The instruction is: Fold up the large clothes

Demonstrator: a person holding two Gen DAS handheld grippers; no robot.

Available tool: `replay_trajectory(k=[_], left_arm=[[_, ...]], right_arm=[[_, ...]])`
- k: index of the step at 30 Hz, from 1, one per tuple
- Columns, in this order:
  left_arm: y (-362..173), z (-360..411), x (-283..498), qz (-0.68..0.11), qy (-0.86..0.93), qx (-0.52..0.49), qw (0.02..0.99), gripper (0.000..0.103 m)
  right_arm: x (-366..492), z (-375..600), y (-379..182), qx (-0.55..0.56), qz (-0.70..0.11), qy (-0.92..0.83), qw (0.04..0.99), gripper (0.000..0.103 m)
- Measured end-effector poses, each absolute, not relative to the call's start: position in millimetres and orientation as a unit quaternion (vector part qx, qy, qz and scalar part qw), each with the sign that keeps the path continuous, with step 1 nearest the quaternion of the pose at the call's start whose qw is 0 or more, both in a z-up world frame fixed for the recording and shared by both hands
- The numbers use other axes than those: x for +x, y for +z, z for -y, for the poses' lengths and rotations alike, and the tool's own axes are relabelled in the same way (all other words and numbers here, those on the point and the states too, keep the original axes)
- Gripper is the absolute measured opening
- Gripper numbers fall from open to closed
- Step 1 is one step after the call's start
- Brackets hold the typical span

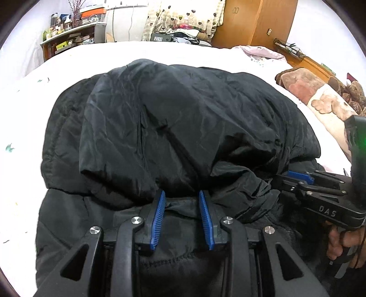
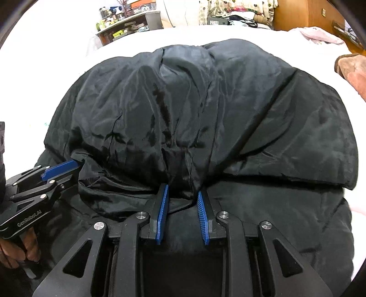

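Observation:
A black padded jacket [image 1: 183, 114] [image 2: 205, 102] lies on the white bed [image 1: 22, 102], its upper half folded over toward me. My left gripper [image 1: 181, 194] has the folded edge bunched between its blue pads, and creases run out from the grip. Beside it on the right, my right gripper [image 2: 183, 189] pinches the same edge, where the cloth gathers into a pleat between its fingertips. Each gripper shows in the other's view: the right gripper [image 1: 295, 176] at the fold's right side, the left gripper [image 2: 68, 169] at its left. A hand [image 1: 340, 244] holds each handle.
A brown and cream bear-print blanket [image 1: 320, 98] lies at the bed's right side, with a pink cloth [image 1: 258, 51] behind it. Past the bed stand a cluttered shelf [image 1: 68, 38], a wooden wardrobe [image 1: 251, 20] and a pile of clothes. White sheet shows to the left of the jacket.

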State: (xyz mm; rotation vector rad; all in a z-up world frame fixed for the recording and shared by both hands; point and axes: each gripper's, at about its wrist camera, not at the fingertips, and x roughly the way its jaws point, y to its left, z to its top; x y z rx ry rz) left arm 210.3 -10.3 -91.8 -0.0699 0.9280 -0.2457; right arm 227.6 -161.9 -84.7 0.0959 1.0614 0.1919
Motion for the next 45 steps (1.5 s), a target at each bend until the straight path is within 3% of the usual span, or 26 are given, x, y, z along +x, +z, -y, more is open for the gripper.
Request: replay_trajectory(k=[13, 17, 27, 45], left_arm=[[-39.1, -1.5, 151.4, -0.426, -0.097, -0.043, 0.899, 0.038], [-21.7, -6.2, 132.0, -0.416, -0.093, -0.030, 0.904, 0.039], [1.9, -15.9, 71.2, -0.396, -0.097, -0.018, 0.913, 0.044], [-1.1, -44.7, 13.2, -0.397, -0.079, -0.019, 0.914, 0.050]], right_arm=[[149.1, 167.3, -11.4, 0.042, -0.462, 0.081, 0.882, 0.029], [120.8, 169.8, -0.4, 0.042, -0.449, 0.078, 0.889, 0.043], [60.0, 181.4, 19.2, 0.045, -0.441, 0.061, 0.894, 0.043], [-5.2, 220.7, 24.1, 0.073, -0.437, 0.017, 0.896, 0.044]])
